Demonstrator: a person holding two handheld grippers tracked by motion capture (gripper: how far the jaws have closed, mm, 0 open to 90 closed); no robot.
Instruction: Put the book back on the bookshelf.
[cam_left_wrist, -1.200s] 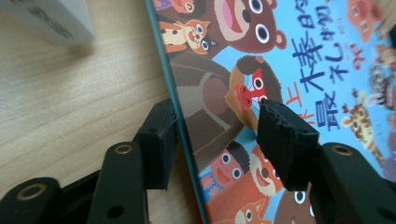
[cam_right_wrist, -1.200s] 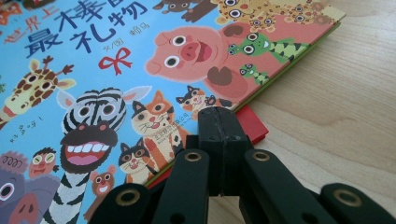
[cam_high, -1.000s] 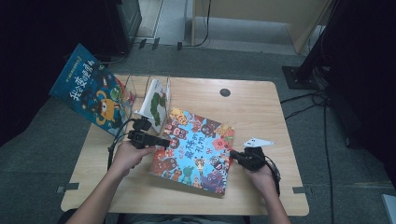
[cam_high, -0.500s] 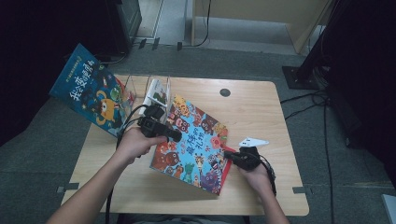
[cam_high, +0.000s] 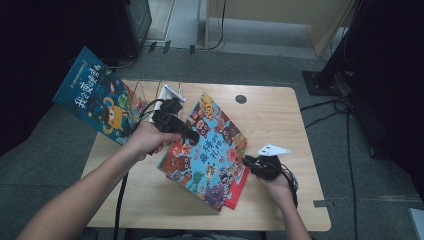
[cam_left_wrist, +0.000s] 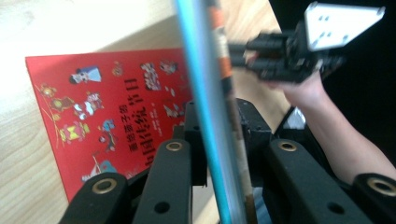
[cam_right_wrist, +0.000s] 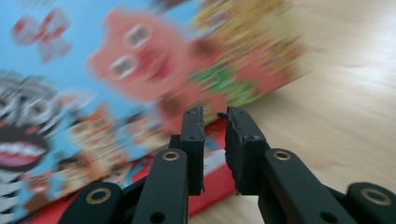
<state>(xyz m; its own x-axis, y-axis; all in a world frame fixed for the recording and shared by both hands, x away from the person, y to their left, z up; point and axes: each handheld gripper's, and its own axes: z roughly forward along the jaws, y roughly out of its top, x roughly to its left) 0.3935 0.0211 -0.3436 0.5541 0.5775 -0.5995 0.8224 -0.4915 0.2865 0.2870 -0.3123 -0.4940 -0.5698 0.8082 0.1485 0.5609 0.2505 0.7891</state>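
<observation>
A colourful blue picture book (cam_high: 210, 150) is raised on a slant over a red book (cam_high: 239, 187) that lies flat on the table. My left gripper (cam_high: 192, 135) is shut on the blue book's upper left edge. Its jaws have just been closing, and the thin blue edge (cam_left_wrist: 205, 70) runs between them (cam_left_wrist: 217, 116). The red cover (cam_left_wrist: 102, 102) lies below. My right gripper (cam_high: 246, 161) sits by the blue book's right edge. Its jaws (cam_right_wrist: 215, 114) have just been opening and stand slightly apart with nothing between them. The blurred blue cover (cam_right_wrist: 116, 70) and the red book (cam_right_wrist: 212, 177) lie ahead.
Another blue picture book (cam_high: 95, 102) leans off the wooden table's (cam_high: 280, 115) far left corner. A clear book stand (cam_high: 167, 92) stands behind my left hand. A small black grommet (cam_high: 241, 99) sits at the table's back. Cables trail on the floor at the right.
My left gripper rose and moved right with the blue book's left edge, tilting the book up off the red one. The right gripper stayed by the book's right edge.
</observation>
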